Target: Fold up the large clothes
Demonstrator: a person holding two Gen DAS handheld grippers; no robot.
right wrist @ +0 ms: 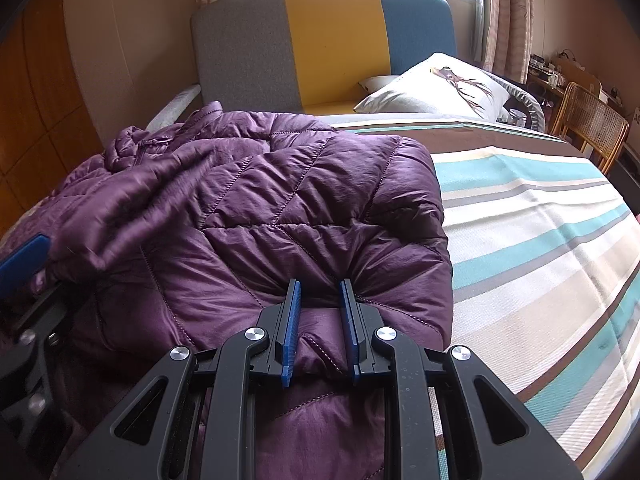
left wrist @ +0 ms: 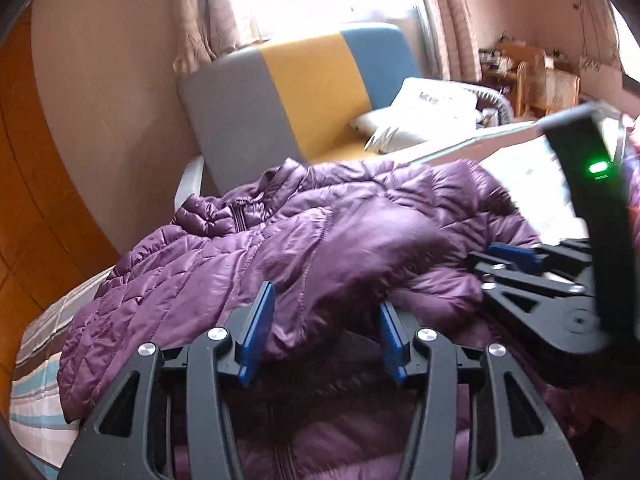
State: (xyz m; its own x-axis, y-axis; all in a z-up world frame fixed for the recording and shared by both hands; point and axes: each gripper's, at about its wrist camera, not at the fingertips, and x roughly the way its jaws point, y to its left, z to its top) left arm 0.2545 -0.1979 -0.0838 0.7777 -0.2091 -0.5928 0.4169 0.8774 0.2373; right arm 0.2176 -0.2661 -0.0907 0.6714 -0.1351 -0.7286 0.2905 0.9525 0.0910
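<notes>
Purple jacket (right wrist: pixel 280 208) (on striped bed (right wrist: pixel 540 240)) pinched in right claw (right wrist: pixel 320 312); left claw (left wrist: pixel 326 332) spread apart.

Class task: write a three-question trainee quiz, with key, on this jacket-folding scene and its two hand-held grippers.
1. True or false: the right hand-held gripper pinches a fold of the purple jacket.
2. The left hand-held gripper is: A) open, B) shut on the pillow.
3. Fill in: the jacket lies on a ____ bedsheet.

Key: 1 true; 2 A; 3 striped.
</notes>
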